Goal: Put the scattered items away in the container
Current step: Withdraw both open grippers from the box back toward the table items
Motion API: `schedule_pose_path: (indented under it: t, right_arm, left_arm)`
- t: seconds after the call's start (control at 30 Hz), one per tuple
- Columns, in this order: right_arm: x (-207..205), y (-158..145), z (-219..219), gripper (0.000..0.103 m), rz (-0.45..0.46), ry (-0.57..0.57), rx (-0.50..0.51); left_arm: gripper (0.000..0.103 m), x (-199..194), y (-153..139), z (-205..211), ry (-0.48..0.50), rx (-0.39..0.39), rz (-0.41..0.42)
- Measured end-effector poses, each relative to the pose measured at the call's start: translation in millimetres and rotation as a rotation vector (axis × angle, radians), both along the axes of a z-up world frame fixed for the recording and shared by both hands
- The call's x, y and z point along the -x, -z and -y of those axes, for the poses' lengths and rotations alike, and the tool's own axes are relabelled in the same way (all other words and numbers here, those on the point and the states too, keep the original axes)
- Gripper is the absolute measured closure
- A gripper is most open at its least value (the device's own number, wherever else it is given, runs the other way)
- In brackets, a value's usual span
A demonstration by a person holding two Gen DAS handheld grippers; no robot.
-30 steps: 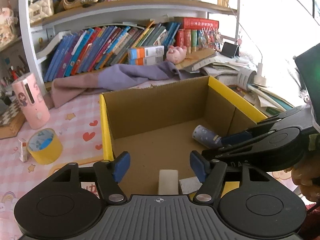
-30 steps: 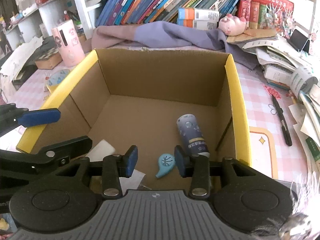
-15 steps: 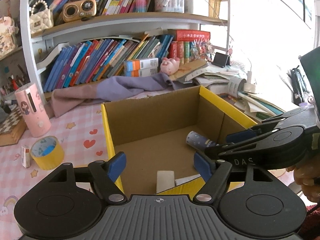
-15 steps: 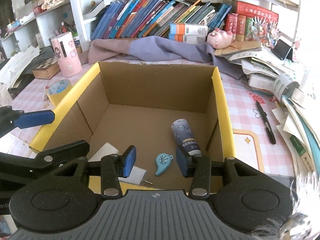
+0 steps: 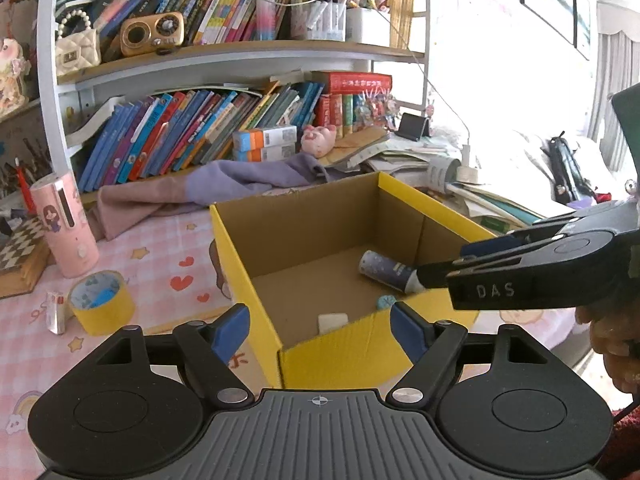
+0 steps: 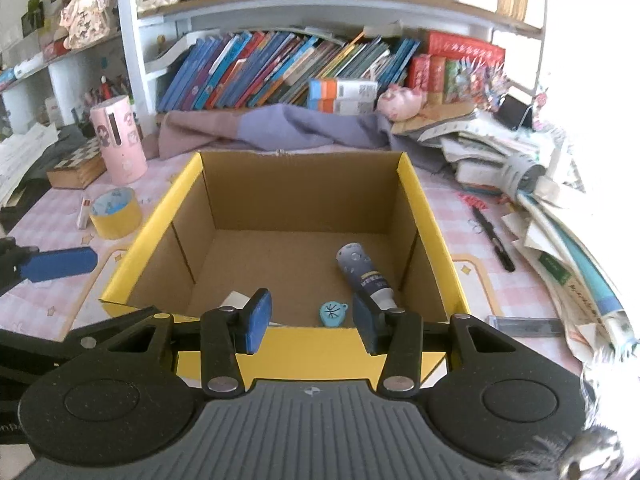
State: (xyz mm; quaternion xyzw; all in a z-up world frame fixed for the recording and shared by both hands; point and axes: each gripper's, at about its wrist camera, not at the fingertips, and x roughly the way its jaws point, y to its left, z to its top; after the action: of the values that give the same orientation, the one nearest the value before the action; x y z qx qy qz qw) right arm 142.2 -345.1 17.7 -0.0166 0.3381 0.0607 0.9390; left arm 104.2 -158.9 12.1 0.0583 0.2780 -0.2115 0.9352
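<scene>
Evidently both tools are empty: the left gripper (image 5: 320, 326) gapes wide and the right gripper (image 6: 310, 320) stands parted above the cardboard box (image 6: 412, 184); next, I judge, swing left for the yellow tape roll (image 5: 100, 302) at lower left, approaching level; pink patterned tablecloth (image 5: 168, 256); crowded bookshelf (image 5: 224, 52) behind.

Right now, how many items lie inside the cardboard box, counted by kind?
Dark blue tube: 1
Light blue round charm: 1
White eraser block: 1
White paper piece: 1
Total: 4
</scene>
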Motion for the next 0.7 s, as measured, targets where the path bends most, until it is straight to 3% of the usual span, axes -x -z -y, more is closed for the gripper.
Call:
schedule_pose_path:
  t: [0.43, 0.7]
  right_arm:
    - [64, -2, -49, 0.057, -0.014, 0.071, 0.022]
    - [95, 4, -85, 0.054, -0.027, 0.093, 0.024]
  left_arm:
    - [0.019, 41, -6, -48, 0.077, 0.016, 0.012]
    - [0.019, 64, 0, -80, 0.082, 0.005, -0.022]
